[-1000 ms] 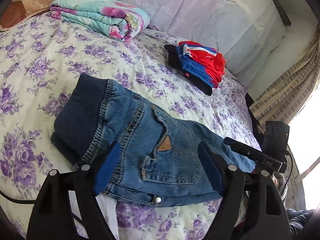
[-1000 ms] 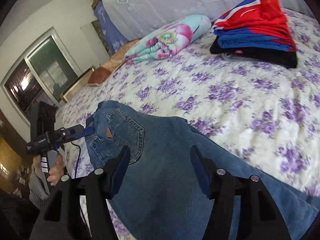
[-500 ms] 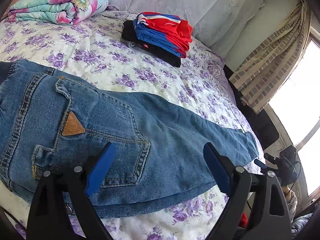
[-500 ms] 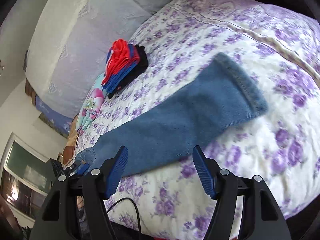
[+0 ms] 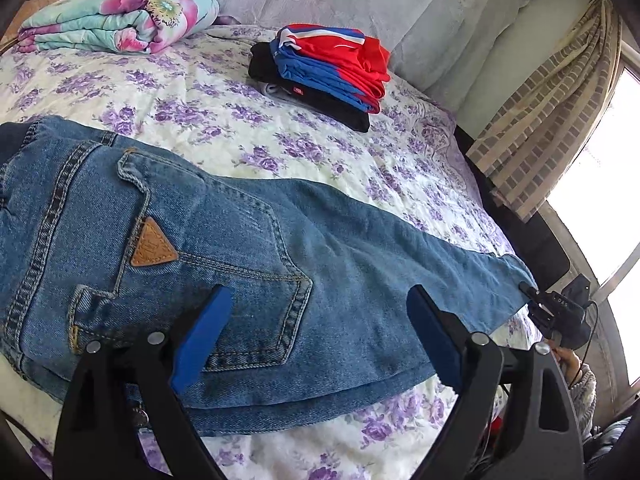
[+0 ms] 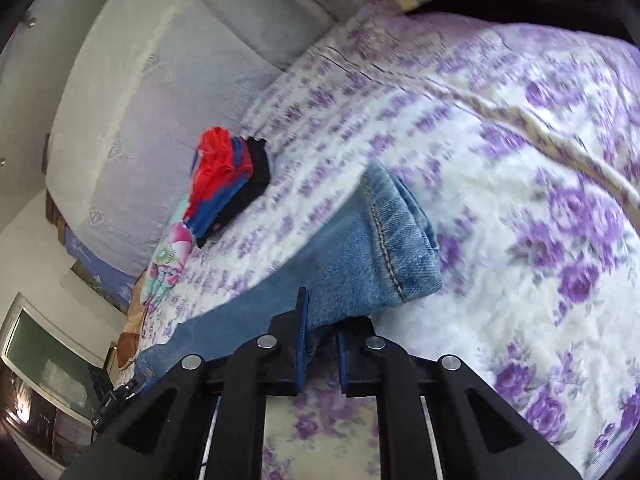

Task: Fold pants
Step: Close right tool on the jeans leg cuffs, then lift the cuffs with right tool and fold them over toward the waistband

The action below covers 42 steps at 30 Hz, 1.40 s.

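Two blue pads of the right gripper [image 6: 320, 344] are closing on the jeans [image 5: 248, 280] — a fold of denim near the leg hem sits pinched between them, only a narrow gap left. Hem end w/ its tan stitching lies just past the fingertips, up and to the right in the right wrist view, flat on the bedspread [image 6: 540, 208]. From the left wrist view that same gripper shows small at the far right edge, meeting the hem corner, w/ a hand [image 5: 568, 360] below it.

Left gripper [image 5: 316, 340] is spread wide, nothing held; its pads hover over the seat of the jeans, approx. at the back pocket's lower edge. Whether the tips touch the cloth I can't tell. Brown triangular patch [image 5: 153, 245] lies just beyond the left pad.

Jeans stretch flat across the near side of the bed, waistband at left, leg running right toward the hem. Well apart — a stack of folded clothes [image 5: 324, 68], red on blue on black, and farther left a rolled floral blanket [image 5: 120, 18]. Striped curtain [image 5: 548, 120] hangs at right.
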Available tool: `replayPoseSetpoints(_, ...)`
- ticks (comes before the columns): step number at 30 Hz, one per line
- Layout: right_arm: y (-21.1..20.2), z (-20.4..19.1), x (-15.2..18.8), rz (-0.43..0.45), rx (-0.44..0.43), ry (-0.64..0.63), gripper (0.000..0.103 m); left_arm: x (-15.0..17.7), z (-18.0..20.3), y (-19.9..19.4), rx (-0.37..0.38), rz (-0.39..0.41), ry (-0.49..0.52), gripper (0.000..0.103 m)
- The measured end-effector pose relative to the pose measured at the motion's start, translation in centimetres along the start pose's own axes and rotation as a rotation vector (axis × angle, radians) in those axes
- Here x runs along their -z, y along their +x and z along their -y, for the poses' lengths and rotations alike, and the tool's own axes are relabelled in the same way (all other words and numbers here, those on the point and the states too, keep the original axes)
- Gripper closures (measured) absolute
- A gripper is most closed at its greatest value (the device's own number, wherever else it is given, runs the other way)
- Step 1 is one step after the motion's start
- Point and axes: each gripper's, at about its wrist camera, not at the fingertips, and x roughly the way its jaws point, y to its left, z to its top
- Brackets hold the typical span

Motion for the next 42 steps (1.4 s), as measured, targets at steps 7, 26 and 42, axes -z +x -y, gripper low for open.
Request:
replayPoseSetpoints(7, -2.6, 1.5, 1.1, -0.006, -0.026, 0.135, 0.041, 0.1, 0.3, 0.2, -0.017, -0.003, 0.022, 0.015)
replayPoseSetpoints(26, 1.5, 0.3, -0.1, 0.214, 0.002, 0.053, 0.079, 0.6, 0.6, -0.7, 0.001, 0.037, -0.014, 0.008)
replayPoseSetpoints(42, 6.3, -26.2, 7.8, 0.21, 0.034, -0.899, 0.085, 1.1, -9.1, -13.4, -0.111, 0.361, -0.263, 0.006)
